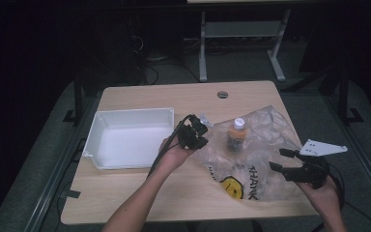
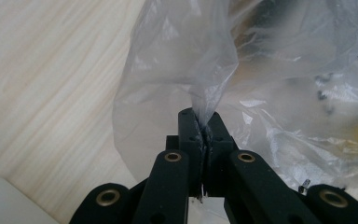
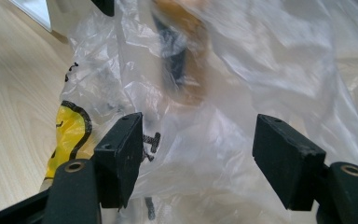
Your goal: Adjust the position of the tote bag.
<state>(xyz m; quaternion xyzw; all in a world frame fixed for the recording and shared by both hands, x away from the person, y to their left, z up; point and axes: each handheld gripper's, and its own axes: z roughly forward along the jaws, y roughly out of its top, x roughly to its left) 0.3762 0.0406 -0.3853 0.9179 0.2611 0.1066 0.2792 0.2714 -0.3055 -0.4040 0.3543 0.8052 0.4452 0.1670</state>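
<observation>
One bag point(image 2: 186, 65) edge between left gripper point(image 2: 204, 126) jaws

On the table point(image 1: 125, 193), the tray point(image 1: 130, 116) lies left of the bag point(image 1: 265, 130) holding a bottle point(image 1: 237, 133)

We're looking at a lab or test-rig workspace, not a home. The bench point(image 1: 140, 193) is a plain light-wood top w/ a round cable grommet point(image 1: 222, 94) near its far edge, office/lab style. Behind it we see the white metal legs of another desk point(image 1: 203, 46) and loose cables point(image 1: 149, 63) on a grey carpeted floor point(image 1: 38, 159). Surroundings are dark, w/ black stands point(image 1: 78, 96) flanking the bench on both sides. The person works w/ a hand-held gripper point(image 1: 283, 159) carrying a grey three-cornered plate and trailing cable: recording gear, so we'd say a data-collection setup.
</observation>
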